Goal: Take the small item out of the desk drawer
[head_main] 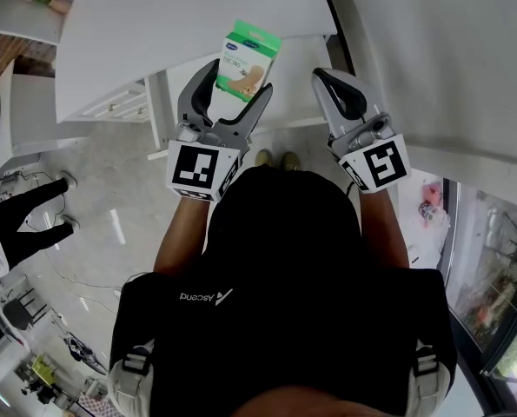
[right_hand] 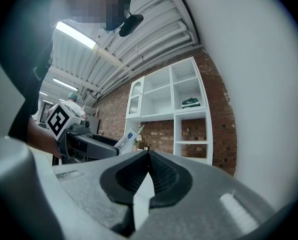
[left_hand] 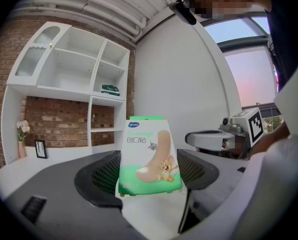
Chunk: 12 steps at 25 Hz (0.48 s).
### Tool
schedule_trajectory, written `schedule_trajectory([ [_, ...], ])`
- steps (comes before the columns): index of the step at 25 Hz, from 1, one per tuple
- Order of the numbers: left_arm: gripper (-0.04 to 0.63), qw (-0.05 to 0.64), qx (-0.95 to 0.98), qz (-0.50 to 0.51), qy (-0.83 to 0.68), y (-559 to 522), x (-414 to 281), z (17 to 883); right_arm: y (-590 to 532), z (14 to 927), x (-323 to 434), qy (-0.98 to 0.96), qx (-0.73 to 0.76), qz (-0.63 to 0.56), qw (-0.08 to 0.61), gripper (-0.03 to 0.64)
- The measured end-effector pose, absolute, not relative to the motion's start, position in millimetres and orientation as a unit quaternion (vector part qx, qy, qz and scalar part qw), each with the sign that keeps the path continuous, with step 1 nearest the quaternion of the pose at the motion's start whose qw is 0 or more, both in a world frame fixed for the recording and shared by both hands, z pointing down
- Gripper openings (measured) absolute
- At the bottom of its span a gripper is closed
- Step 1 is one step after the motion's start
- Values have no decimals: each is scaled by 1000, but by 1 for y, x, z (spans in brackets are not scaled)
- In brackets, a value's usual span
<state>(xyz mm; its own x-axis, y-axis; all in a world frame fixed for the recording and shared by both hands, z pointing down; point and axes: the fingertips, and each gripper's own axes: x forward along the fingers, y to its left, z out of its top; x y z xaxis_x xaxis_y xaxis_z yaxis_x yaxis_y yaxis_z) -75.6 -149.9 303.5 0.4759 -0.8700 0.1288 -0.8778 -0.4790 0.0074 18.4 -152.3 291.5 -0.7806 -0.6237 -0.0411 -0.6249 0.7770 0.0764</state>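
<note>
A small green-and-white bandage box (head_main: 249, 57) with a cartoon plaster on its front is held upright in the air, my left gripper (head_main: 239, 83) shut on its lower part. In the left gripper view the bandage box (left_hand: 149, 156) stands between the two dark pads (left_hand: 101, 176), which press on its sides. To the right of it my right gripper (head_main: 326, 78) is held up at about the same height, with its jaws closed together and nothing between them. The right gripper view shows its own jaws (right_hand: 147, 158) meeting in a point, and the box (right_hand: 127, 139) off to the left.
Below the grippers lies a white desk top (head_main: 180, 24), with white drawer fronts (head_main: 119, 102) at its left. A white wall (head_main: 449, 59) runs along the right. White shelves (left_hand: 73, 79) stand against a brick wall. Another person's dark sleeve (head_main: 23, 215) shows at the far left.
</note>
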Motion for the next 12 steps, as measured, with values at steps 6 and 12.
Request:
schedule_trajectory([
  [6, 344, 38, 858, 56, -509, -151, -76, 305, -154, 294, 19, 943, -331, 40, 6, 2],
  [12, 344, 41, 857, 57, -510, -151, -76, 306, -155, 293, 18, 943, -330, 39, 7, 2],
])
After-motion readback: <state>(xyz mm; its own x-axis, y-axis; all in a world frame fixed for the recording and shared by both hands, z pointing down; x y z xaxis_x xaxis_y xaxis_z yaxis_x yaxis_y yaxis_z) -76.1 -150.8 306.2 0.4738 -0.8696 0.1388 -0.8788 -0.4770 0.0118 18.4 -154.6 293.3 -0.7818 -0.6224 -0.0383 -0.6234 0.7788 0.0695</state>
